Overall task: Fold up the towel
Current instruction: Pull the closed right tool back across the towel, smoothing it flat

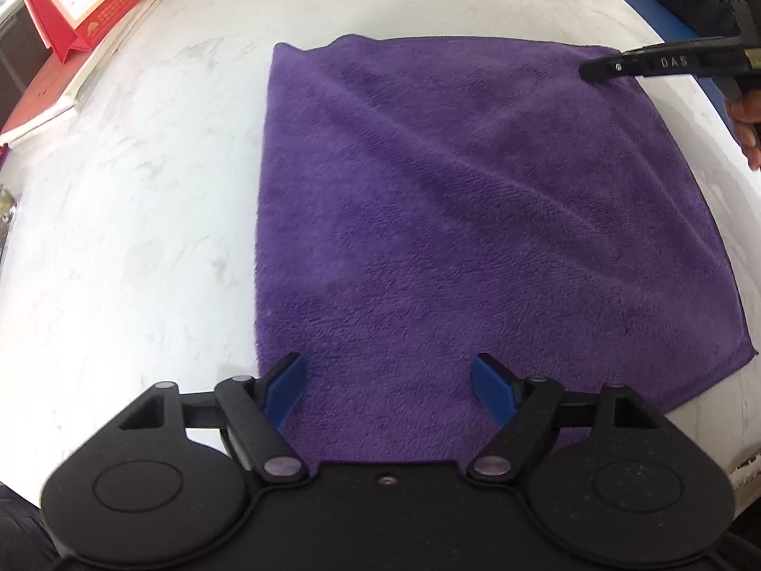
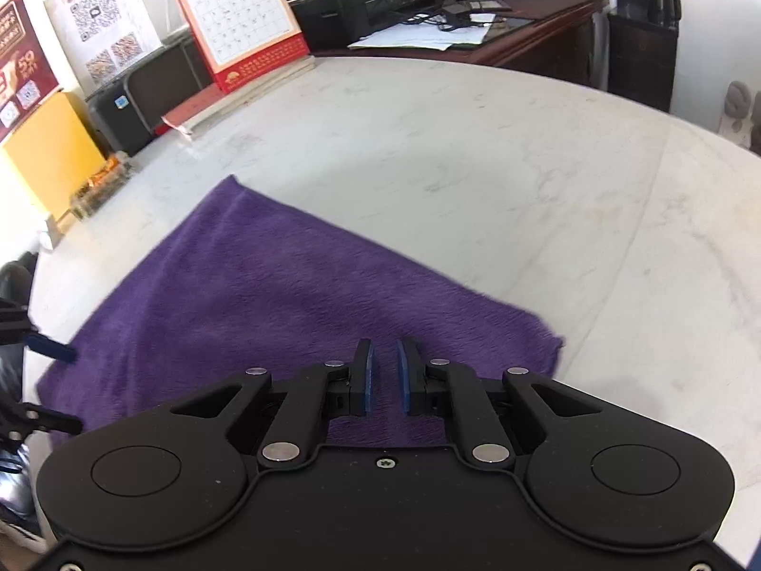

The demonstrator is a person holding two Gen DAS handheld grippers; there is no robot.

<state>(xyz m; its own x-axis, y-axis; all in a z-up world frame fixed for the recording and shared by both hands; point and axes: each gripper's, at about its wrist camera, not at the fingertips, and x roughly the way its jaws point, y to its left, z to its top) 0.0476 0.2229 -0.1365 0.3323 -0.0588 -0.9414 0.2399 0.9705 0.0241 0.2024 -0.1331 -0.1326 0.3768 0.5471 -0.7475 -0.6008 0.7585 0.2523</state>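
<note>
A purple towel lies spread flat on the white marble table, with soft diagonal wrinkles. My left gripper hangs over the towel's near edge, open, its blue pads wide apart and nothing pinched between them. In the right wrist view the towel runs off to the left, and my right gripper sits above its near right corner. That gripper's pads are drawn almost together with no cloth between them. The right gripper's black finger also shows over the towel's far right corner. The left gripper's fingers show at the towel's left edge.
A red desk calendar stands on stacked books at the table's far edge. Behind it are a printer on a cluttered desk and a yellow box. A person's hand holds the right gripper. Bare marble stretches right of the towel.
</note>
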